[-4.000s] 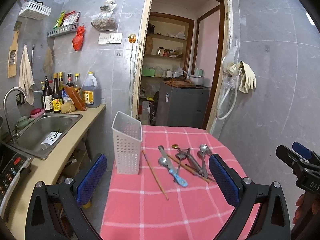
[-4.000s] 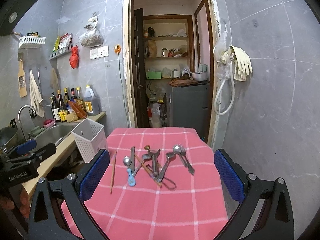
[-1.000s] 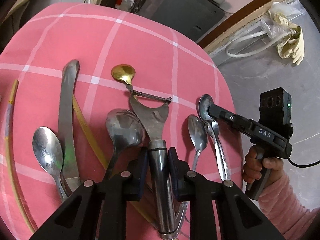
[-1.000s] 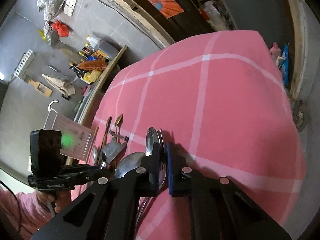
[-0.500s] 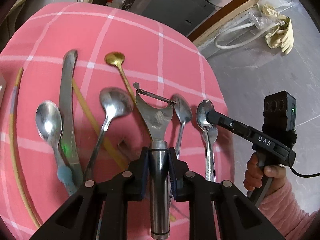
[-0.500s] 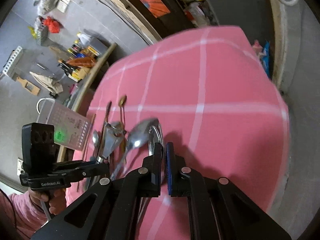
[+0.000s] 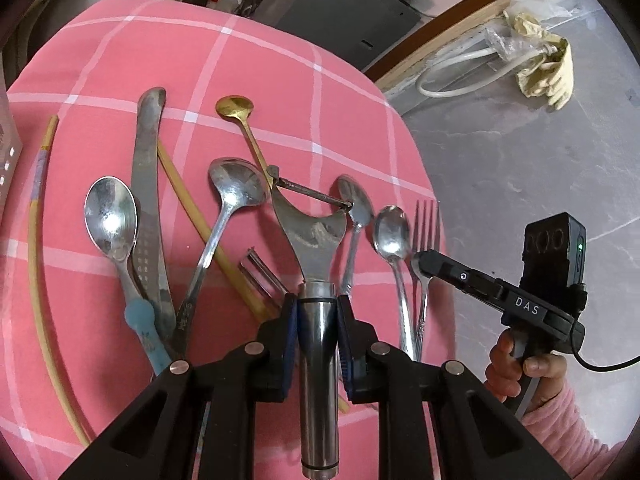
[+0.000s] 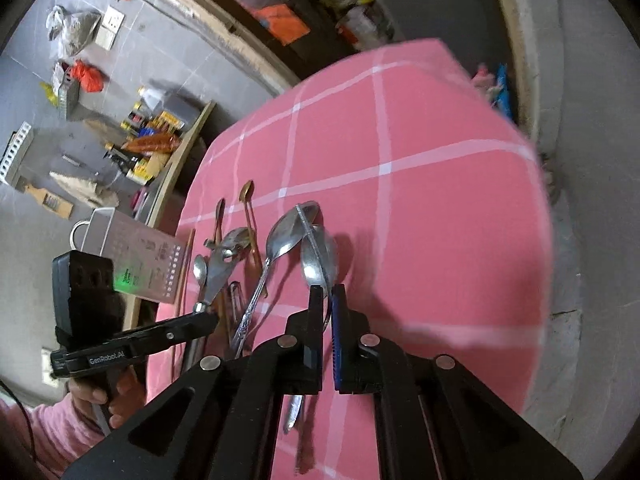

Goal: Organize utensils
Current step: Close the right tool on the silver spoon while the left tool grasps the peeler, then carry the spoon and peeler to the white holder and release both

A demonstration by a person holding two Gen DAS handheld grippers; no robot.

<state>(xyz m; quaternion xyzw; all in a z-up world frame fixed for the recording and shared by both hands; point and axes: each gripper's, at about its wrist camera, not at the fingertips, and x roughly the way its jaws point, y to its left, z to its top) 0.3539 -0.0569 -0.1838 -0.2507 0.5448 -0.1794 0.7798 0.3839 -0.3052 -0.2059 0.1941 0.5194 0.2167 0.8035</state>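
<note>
Steel Y-shaped peeler [image 7: 312, 240] is clamped by left gripper [image 7: 318, 312] over checked cloth [image 7: 352, 100].

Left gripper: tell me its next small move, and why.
Probably lift a little higher, then swing left toward the white holder. The left gripper is shut on the peeler, whose head hangs just above the spoons, so rising first avoids dragging them.

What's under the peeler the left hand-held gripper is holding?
The peeler hangs over the pink tablecloth. The gold spoon runs under its blade end, and a silver spoon lies beside that. The gold spoon's lower handle is hidden behind the peeler.
</note>
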